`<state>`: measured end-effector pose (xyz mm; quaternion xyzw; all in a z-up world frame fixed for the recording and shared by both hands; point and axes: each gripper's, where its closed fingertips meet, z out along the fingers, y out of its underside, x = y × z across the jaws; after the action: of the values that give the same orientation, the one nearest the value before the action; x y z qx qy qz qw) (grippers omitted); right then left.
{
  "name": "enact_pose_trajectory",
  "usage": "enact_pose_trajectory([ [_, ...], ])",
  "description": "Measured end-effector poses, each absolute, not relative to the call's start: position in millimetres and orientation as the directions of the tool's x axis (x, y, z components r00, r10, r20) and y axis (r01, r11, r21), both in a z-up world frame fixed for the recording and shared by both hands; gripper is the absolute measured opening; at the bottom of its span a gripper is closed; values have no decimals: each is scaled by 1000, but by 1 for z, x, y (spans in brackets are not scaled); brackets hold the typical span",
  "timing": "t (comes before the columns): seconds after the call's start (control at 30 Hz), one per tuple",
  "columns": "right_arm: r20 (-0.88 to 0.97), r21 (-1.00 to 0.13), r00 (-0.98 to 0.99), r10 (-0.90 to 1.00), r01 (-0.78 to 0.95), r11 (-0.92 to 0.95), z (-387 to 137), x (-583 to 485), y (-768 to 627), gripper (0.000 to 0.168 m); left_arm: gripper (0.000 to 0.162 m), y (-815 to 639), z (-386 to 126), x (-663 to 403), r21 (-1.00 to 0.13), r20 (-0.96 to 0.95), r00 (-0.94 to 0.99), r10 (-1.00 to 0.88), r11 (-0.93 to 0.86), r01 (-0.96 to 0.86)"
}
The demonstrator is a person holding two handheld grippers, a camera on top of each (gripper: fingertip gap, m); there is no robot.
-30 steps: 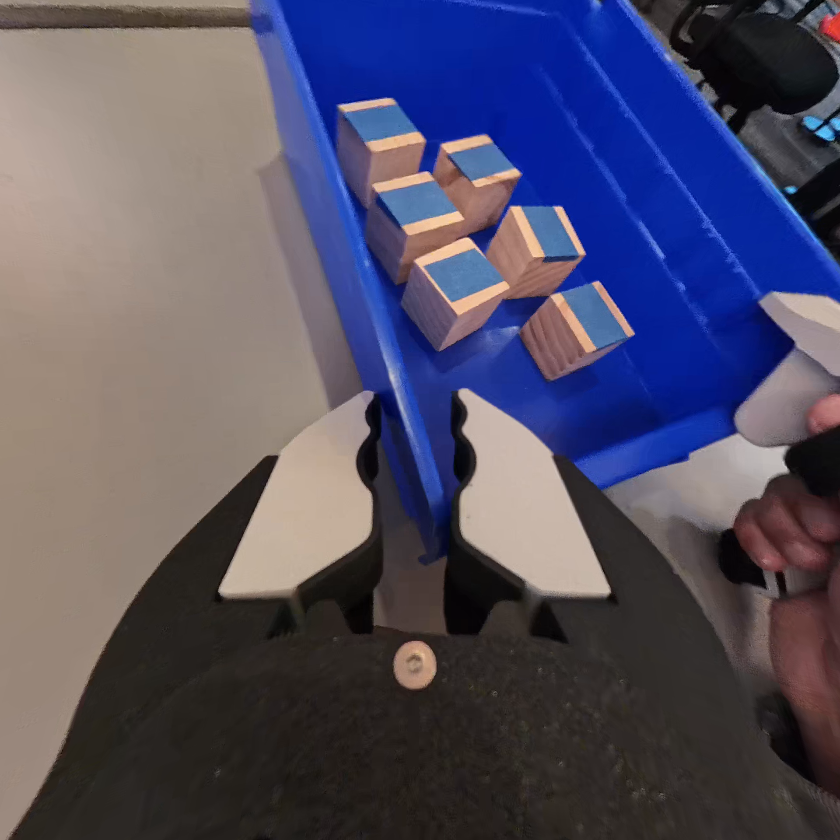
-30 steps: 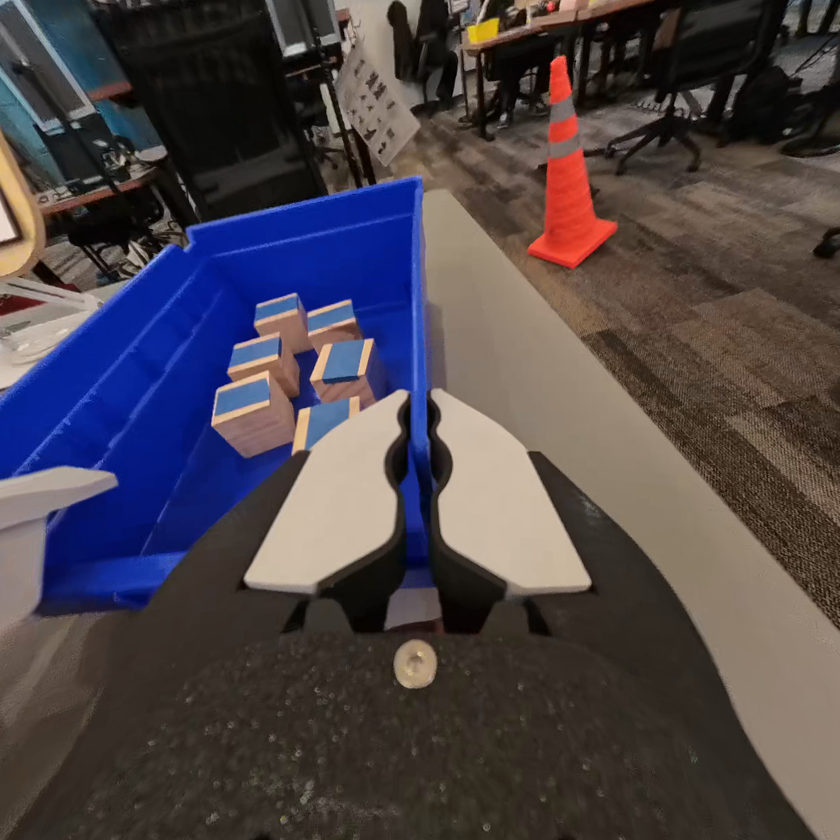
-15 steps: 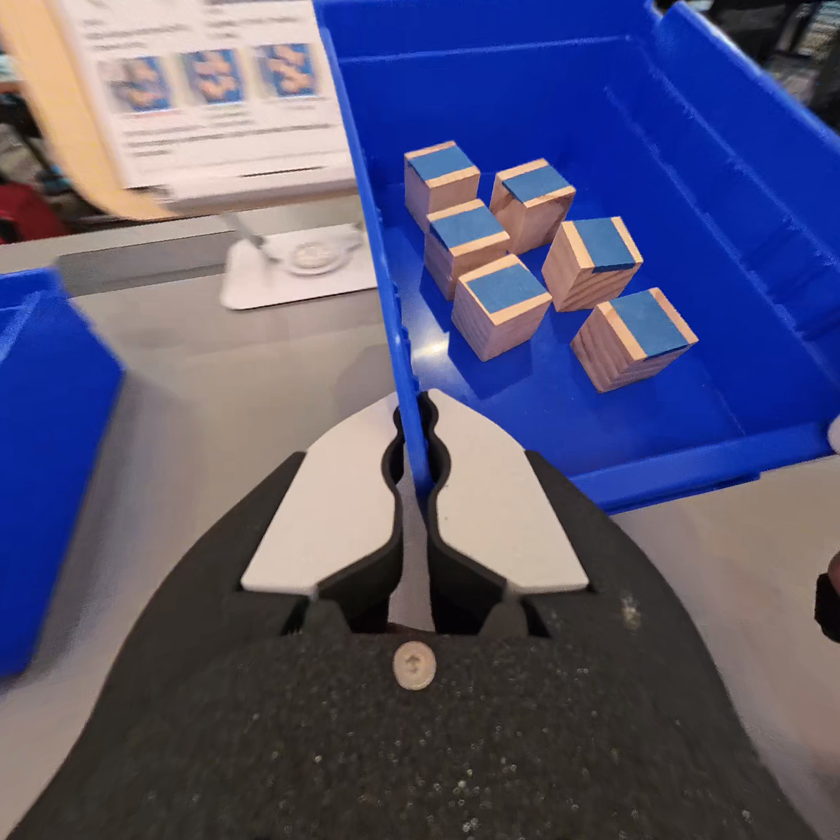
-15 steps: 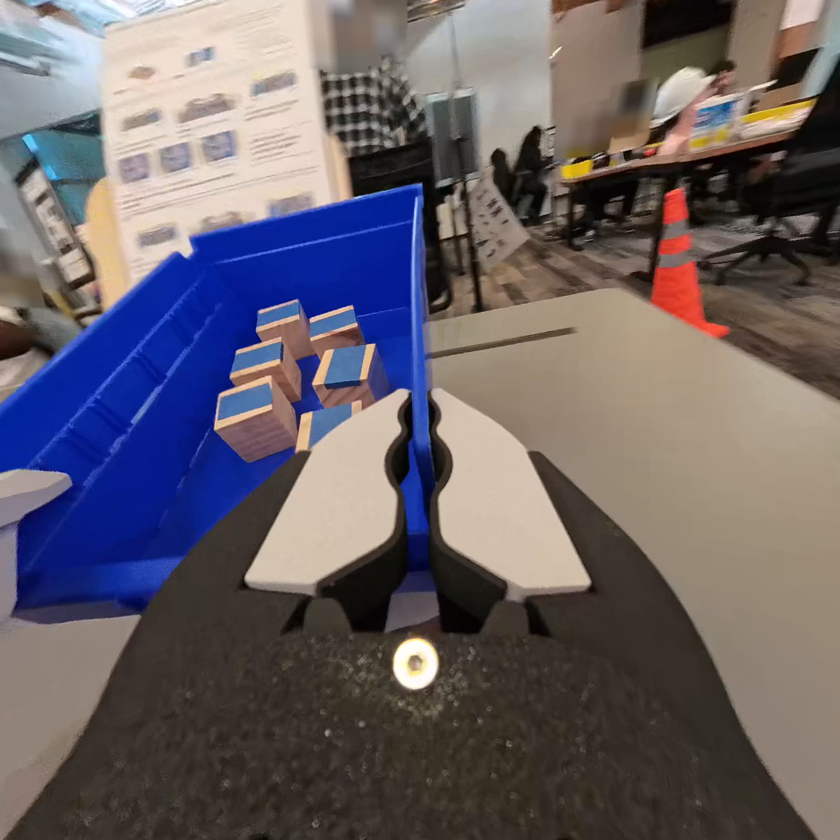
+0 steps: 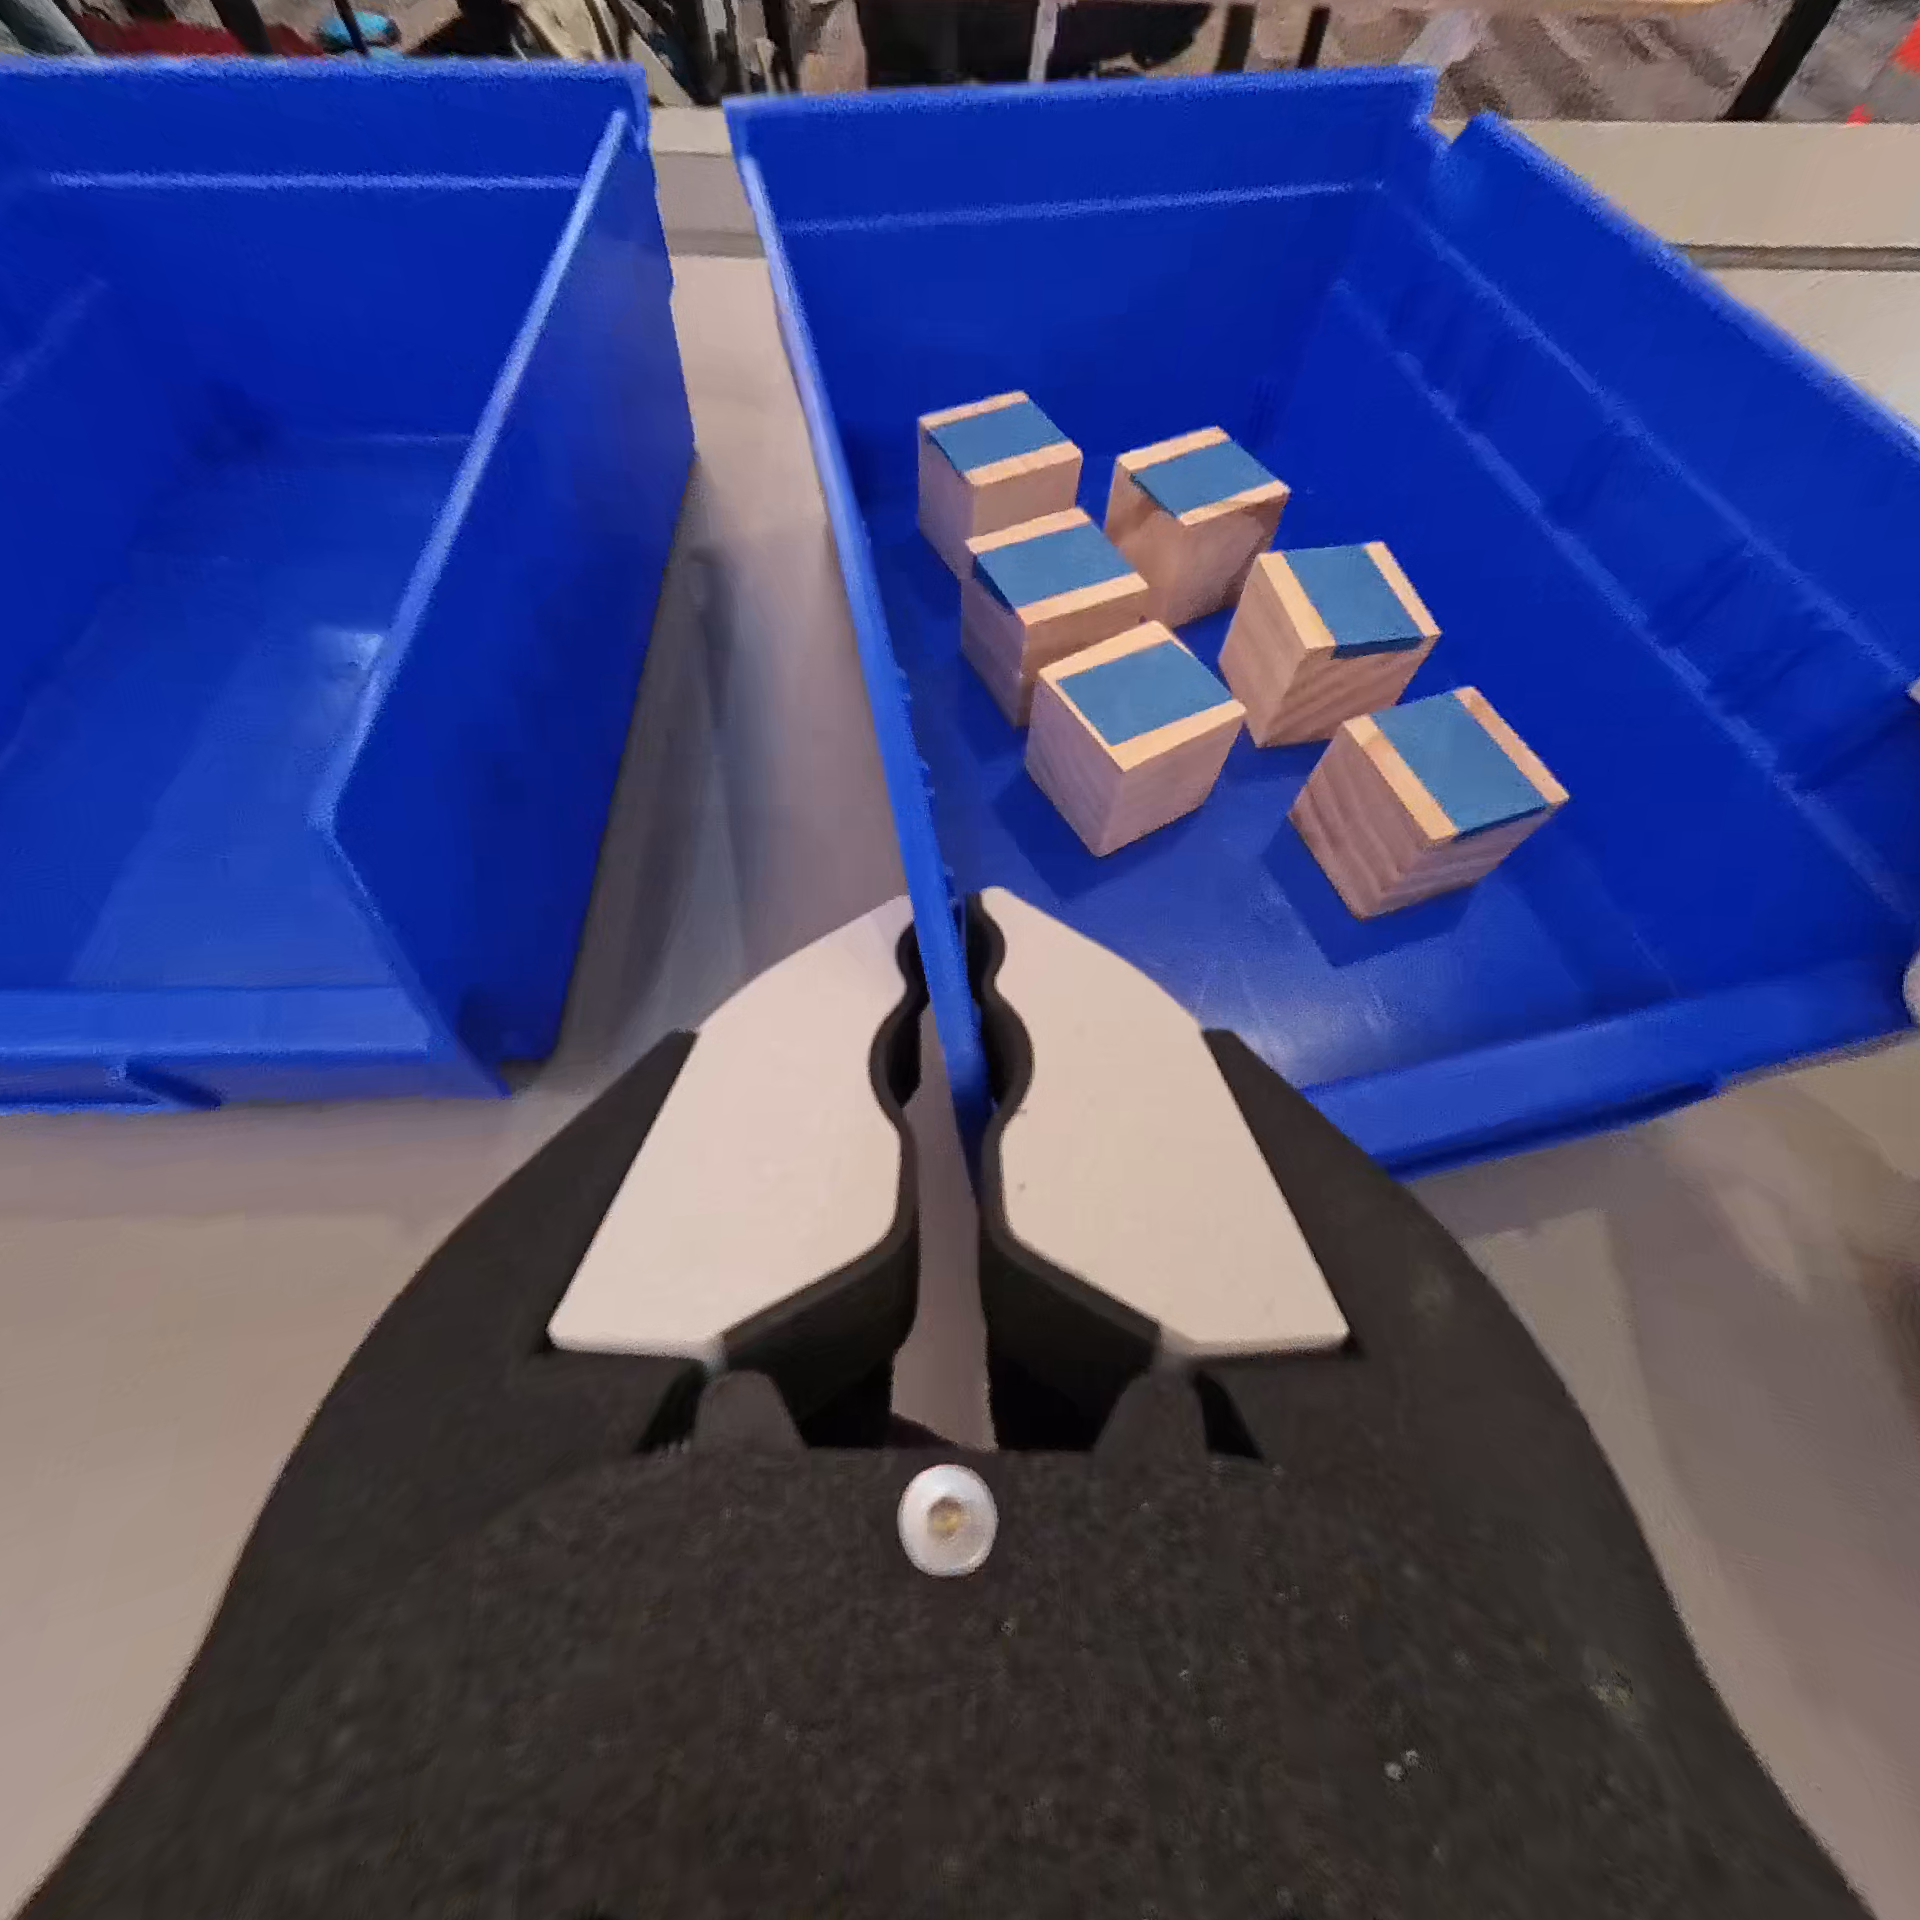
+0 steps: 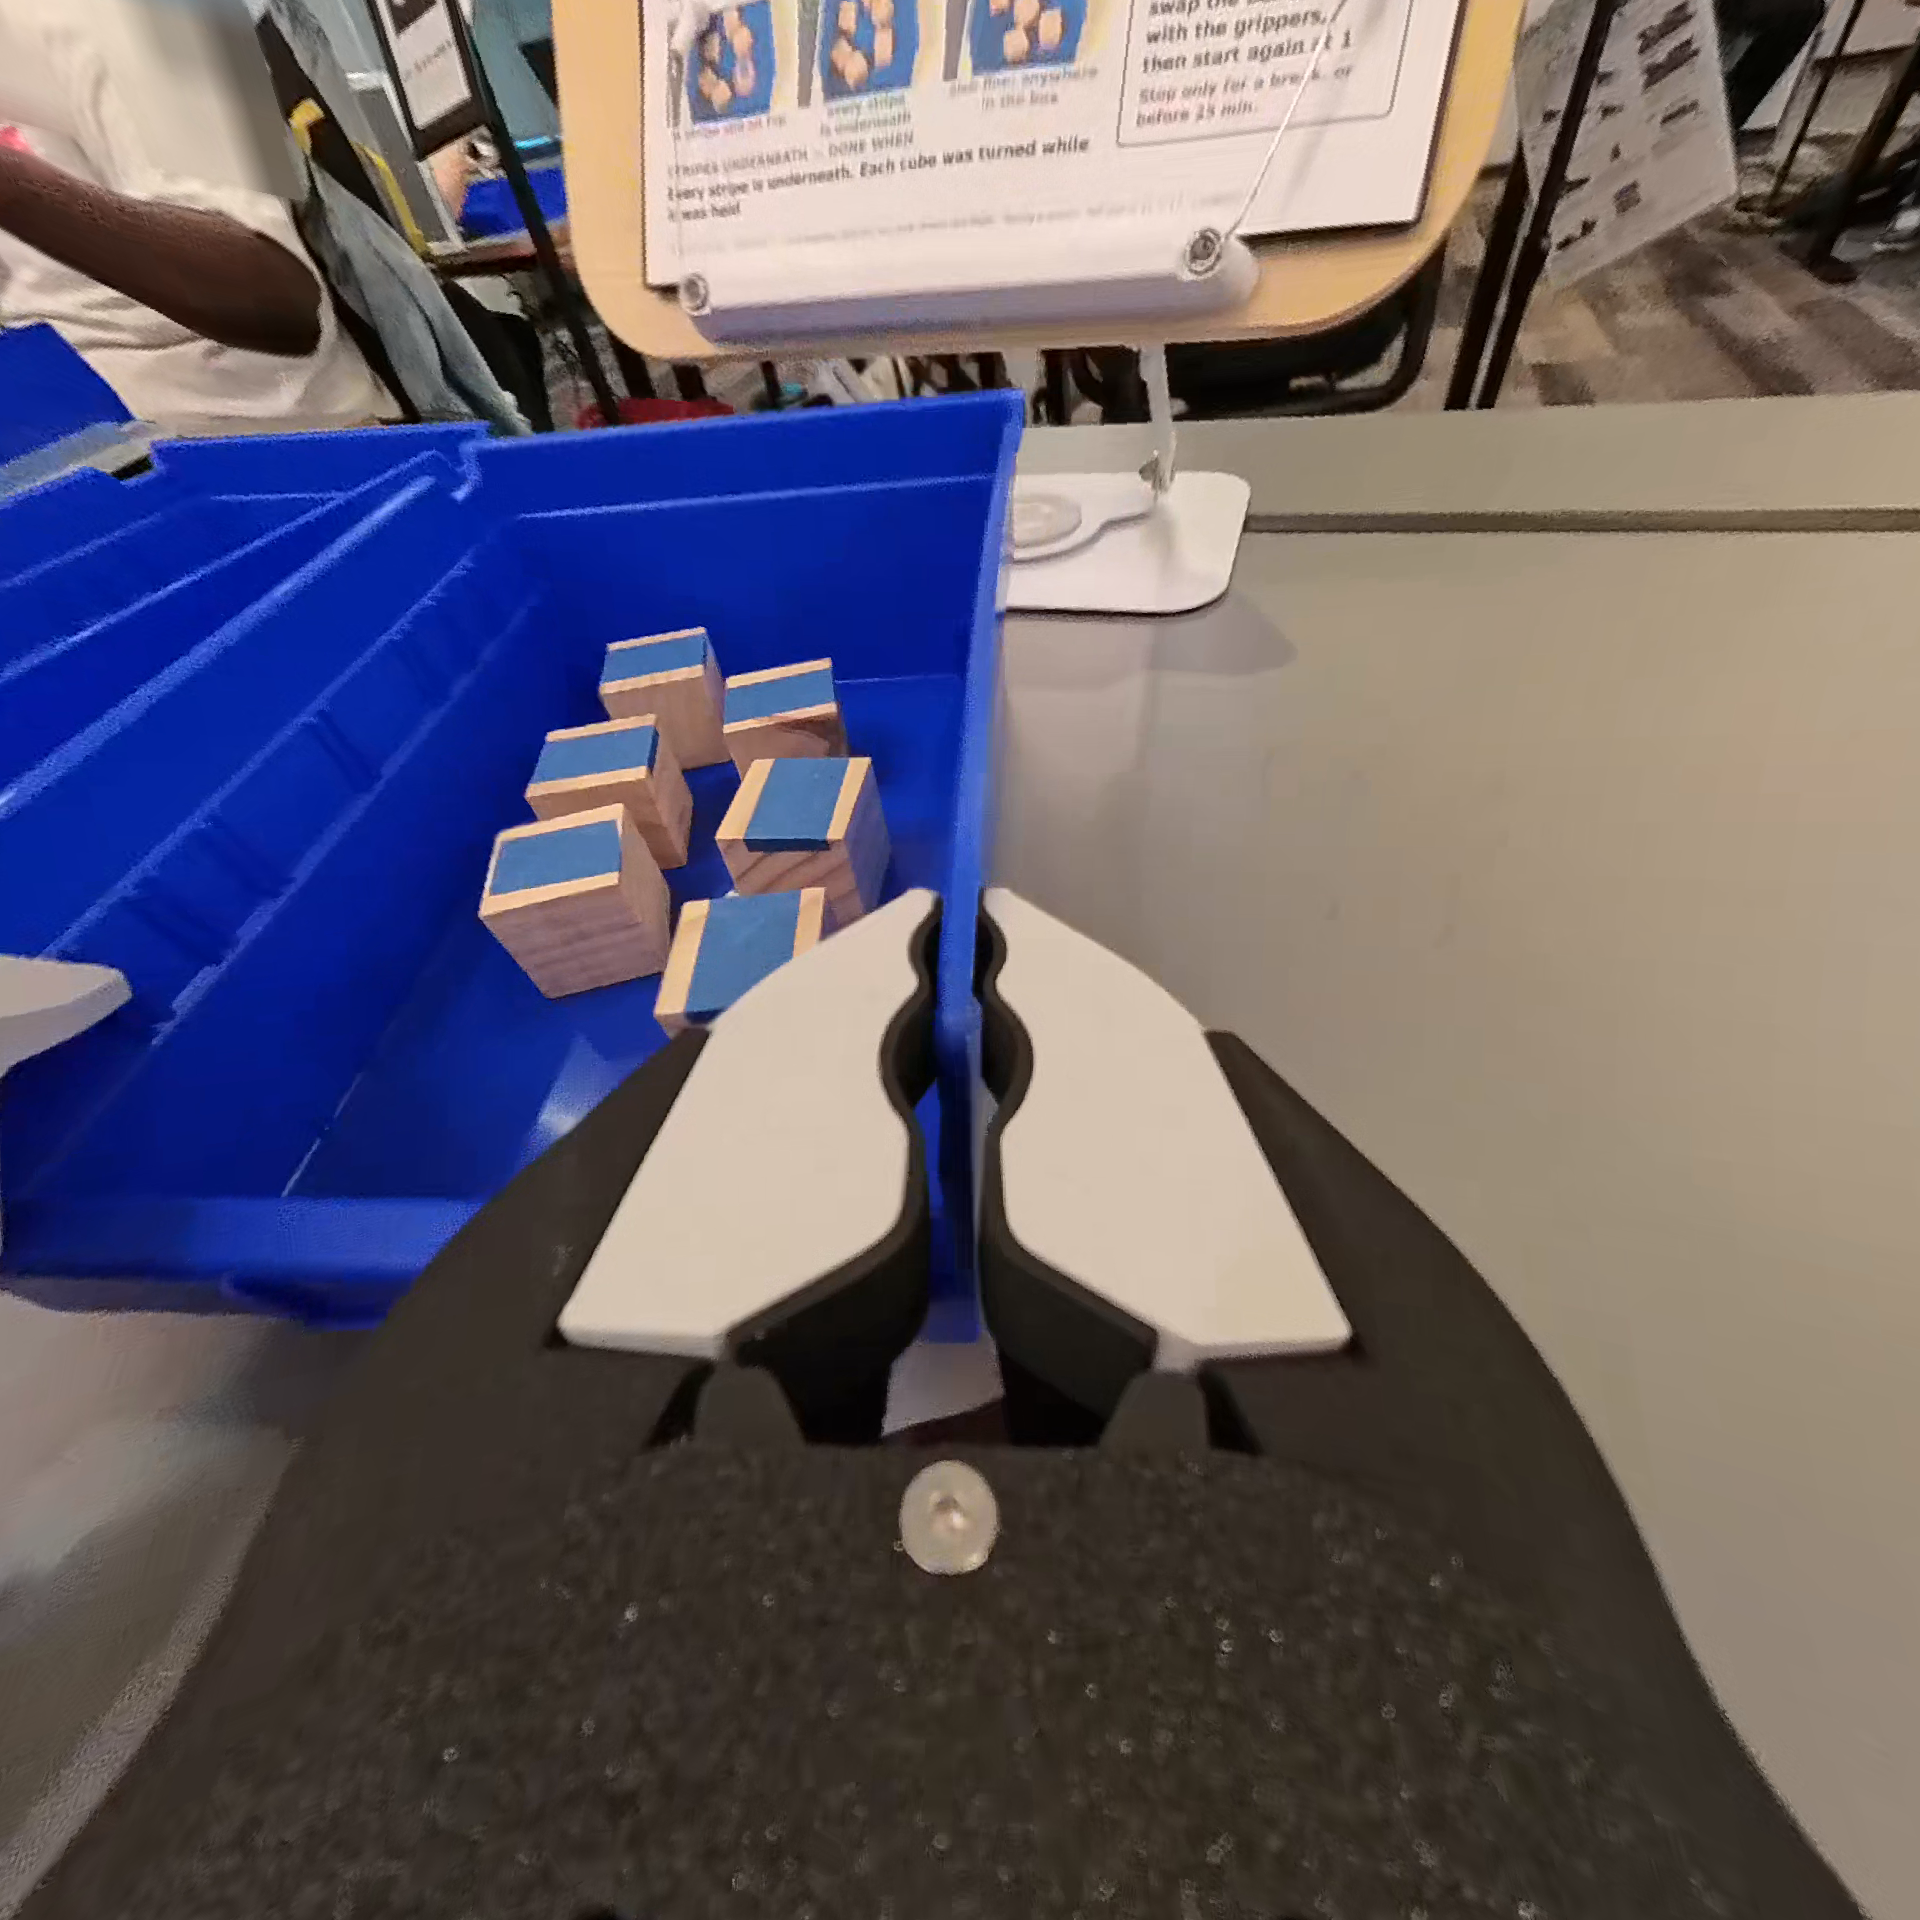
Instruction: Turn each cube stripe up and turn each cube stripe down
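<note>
Cubes: six small wooden cubes [image 5: 1132, 764] with a blue tape stripe on one face, all stripe-up, clustered on the floor of the blue plastic bin [image 5: 1714, 582] that both claws are clamped to.

Left wrist view, left to right:
- second blue plastic bin [image 5: 312, 540], forward-left of the left gripper [image 5: 943, 920], sitting on the grey tabletop [image 5: 187, 1299]. No cubes visible in it.
- narrow strip of table between the two bins.
- left gripper pinched onto the left side wall of the cube bin, near its front corner. One finger outside the wall, one inside, jaws nearly together with only the wall between.
- cubes lie forward-right of this claw, inside the bin. Four sit close together or touching, nearest the gripped wall; the other two sit further right, slightly apart.

Right wrist view, left to right:
- tip of the other gripper at the far left edge, at the bin's opposite wall.
- same cubes [image 6: 577, 899] forward-left of the right gripper [image 6: 961, 914]; the nearest cube is partly hidden behind its left finger.
- right gripper clamped on the bin's right side wall near the front corner, one finger each side.
- beyond the bin, an instruction sheet on a white stand [image 6: 1132, 540].
- bare grey table to the claw's right.
</note>
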<state>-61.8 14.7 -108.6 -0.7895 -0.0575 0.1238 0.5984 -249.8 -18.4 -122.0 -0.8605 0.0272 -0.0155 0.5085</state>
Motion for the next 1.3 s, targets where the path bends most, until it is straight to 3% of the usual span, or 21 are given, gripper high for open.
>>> enact_pose_trajectory([
  [0.07, -124, -961, 960, 251, -53, -273, -108, -59, 15, 4, 11, -15, -121, -246, -878, -21, 996, -81, -475, -57],
  [0.13, -135, -961, 945, 299, -51, -273, -108, -60, 11, 11, 36, -21, -122, -241, -872, -55, 988, -147, -476, -120],
  [0.17, -134, -962, 946, 296, -52, -269, -107, -56, 8, 30, 49, -30, -120, -244, -872, -50, 984, -170, -473, -126],
  [0.2, -119, -967, 948, 296, -42, -252, -106, -52, 4, 51, 51, -42, -117, -249, -874, -25, 980, -196, -472, -117],
  [0.23, -97, -976, 950, 297, -32, -216, -102, -48, 0, 59, 54, -56, -113, -258, -872, 26, 978, -209, -483, -79],
  [0.3, -31, -995, 949, 315, 2, -104, -92, -43, -11, 67, 63, -84, -101, -272, -849, 212, 939, -271, -527, 39],
  [0.37, 21, -999, 938, 345, 31, -23, -83, -46, -25, 67, 66, -97, -85, -313, -843, 273, 921, -278, -531, 89],
  [0.53, 33, -999, 878, 478, 33, 7, -63, -87, -59, 52, 62, -64, -77, -489, -906, -1, 999, -43, -423, -19],
  [0.63, 29, -1000, 824, 565, 29, 9, -63, -122, -79, 53, 60, -28, -94, -531, -891, 79, 997, -27, -450, 58],
  [0.73, 67, -997, 780, 622, 76, 13, -71, -154, -97, 55, 38, 3, -119, -546, -868, 116, 993, -14, -487, 95],
  [0.83, 79, -994, 737, 671, 112, -6, -84, -182, -113, 58, 33, 22, -128, -542, -868, 149, 988, -37, -484, 113],
  [0.97, 9, -984, 673, 740, 136, -112, -111, -219, -132, 59, 3, 16, -130, -534, -874, 133, 990, -40, -476, 98],
  [1.03, -38, -974, 661, 749, 142, -174, -120, -232, -134, 56, 3, -1, -130, -532, -873, 117, 993, 0, -477, 103],
  [1.17, -78, -961, 668, 740, 147, -233, -122, -251, -125, 35, 2, -54, -130, -524, -886, 73, 995, 73, -454, 98],
  [1.3, -135, -955, 653, 745, 115, -274, -116, -283, -119, 41, 4, -114, -129, -513, -886, 147, 978, 150, -419, 197],
])
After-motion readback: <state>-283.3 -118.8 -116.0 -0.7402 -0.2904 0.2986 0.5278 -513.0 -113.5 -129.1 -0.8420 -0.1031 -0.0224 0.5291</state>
